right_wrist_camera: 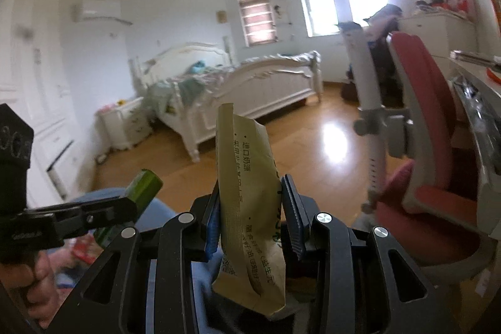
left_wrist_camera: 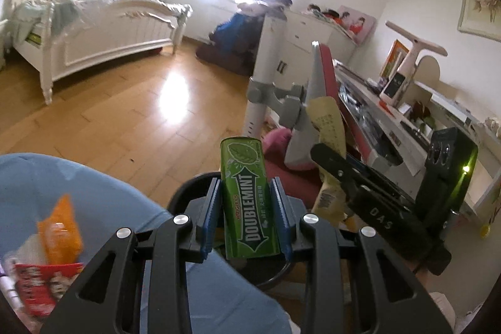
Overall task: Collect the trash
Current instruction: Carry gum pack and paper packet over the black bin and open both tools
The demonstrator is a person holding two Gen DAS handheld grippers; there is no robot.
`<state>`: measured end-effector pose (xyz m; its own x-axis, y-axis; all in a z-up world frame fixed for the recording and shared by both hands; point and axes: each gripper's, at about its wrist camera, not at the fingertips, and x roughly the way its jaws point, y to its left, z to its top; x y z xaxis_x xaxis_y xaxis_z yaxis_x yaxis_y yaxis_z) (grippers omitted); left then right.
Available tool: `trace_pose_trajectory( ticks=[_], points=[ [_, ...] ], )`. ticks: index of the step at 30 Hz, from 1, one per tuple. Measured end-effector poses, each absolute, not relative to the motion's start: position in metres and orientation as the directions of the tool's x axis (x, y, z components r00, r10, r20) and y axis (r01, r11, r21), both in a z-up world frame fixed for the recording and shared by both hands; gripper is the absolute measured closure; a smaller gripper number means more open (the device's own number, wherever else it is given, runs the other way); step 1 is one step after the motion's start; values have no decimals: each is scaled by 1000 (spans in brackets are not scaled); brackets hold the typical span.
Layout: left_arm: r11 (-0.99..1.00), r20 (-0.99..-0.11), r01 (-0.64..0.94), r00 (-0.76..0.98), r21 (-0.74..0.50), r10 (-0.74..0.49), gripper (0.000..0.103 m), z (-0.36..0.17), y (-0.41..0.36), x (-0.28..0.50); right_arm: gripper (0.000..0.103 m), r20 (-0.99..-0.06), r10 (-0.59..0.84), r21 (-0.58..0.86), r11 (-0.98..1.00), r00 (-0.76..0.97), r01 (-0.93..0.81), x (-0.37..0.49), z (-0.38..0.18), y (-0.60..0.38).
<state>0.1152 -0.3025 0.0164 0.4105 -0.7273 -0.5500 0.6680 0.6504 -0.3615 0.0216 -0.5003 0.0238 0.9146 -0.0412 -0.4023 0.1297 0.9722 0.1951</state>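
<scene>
- The left gripper (left_wrist_camera: 247, 208) was clamped on a green Doublemint gum pack (left_wrist_camera: 247, 202), which stood upright between its 2 blue pads (left_wrist_camera: 208, 218).
- The right gripper (right_wrist_camera: 252, 221) was closed on a yellowish snack wrapper (right_wrist_camera: 247, 202), crumpled and upright between its fingers.
- Below the left gripper sat a blue trash bin (left_wrist_camera: 94, 193), holding an orange wrapper (left_wrist_camera: 61, 230) and a red packet (left_wrist_camera: 43, 280).
- Both grippers hovered close together above the wooden floor (left_wrist_camera: 125, 115), the right one beside a red chair (right_wrist_camera: 432, 146).
- A white bed (right_wrist_camera: 244, 89) stood well apart, under the windows.
</scene>
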Motion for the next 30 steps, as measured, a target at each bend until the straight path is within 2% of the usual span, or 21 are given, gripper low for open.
trace_pose_trajectory(
  ticks=[13,25,27,29,30],
  points=[
    [647,-611,669,351,-366,-709,71,-11,-327,128,67,-461,-46,220,962,886,164,50,-16,-538],
    [641,-635,670,319,-374,-703,70,-24,-348,138,67,-496,-62,215,958,866,192,59,-24,-546],
    [648,-646,672,322,-359,-692,69,-25,-353,140,60,-505,-74,211,956,860,206,62,-26,-549],
    [657,-652,670,332,-345,-681,67,-26,-356,141,47,-509,-82,211,953,857,216,64,-25,-550],
    [658,-650,667,333,-349,-683,57,-25,-355,141,40,-509,-84,212,952,857,219,65,-26,-552]
  ],
)
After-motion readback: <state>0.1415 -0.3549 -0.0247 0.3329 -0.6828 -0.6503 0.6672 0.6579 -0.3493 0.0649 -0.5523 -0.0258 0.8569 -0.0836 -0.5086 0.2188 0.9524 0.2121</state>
